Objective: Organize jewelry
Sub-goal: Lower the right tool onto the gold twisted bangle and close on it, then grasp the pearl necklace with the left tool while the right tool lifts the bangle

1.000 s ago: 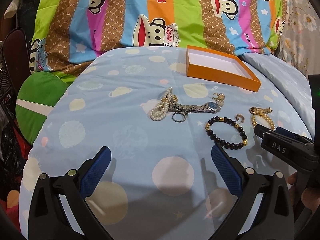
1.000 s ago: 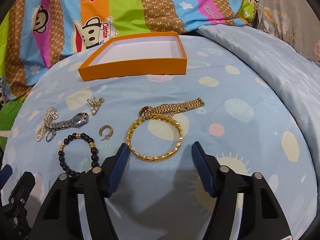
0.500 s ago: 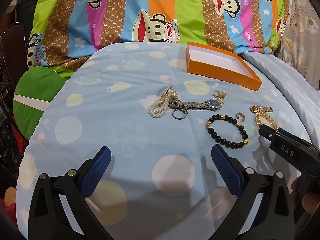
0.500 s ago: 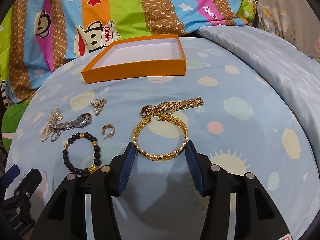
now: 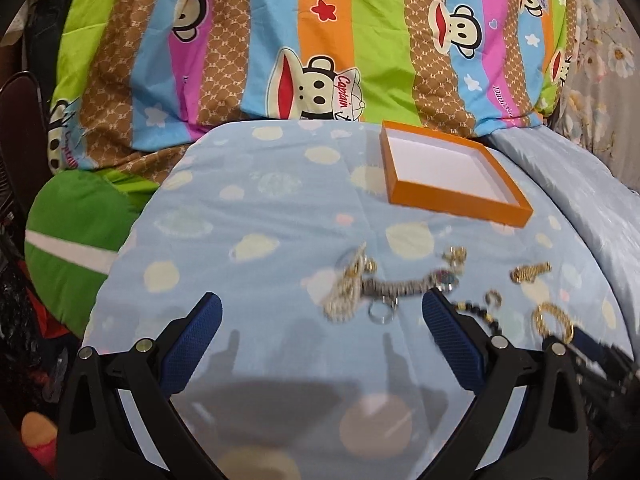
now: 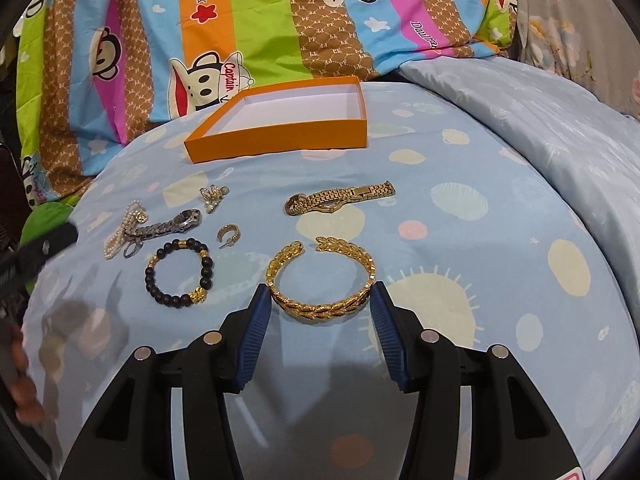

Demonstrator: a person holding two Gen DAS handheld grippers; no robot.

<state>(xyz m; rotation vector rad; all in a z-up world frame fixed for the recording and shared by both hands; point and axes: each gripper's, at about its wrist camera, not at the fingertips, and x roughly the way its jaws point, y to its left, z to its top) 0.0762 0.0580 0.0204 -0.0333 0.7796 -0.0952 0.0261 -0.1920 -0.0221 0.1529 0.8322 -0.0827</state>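
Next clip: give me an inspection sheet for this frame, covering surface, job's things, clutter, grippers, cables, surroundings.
Surface: blue spotted sheet, wrinkled at the right.
Job's things: orange box open, nothing in it; gold bangle, gold watch, bead bracelet, silver watch, pearl strand, hoop earring and earring cluster all lie loose on the sheet.
Clutter: nothing seen.
Grippers: right gripper open, its fingers either side of the bangle; whether they touch it, cannot tell. Left gripper open, holding nothing.
Cables: nothing seen.
Surroundings: striped monkey-print quilt behind; green cushion at the left.
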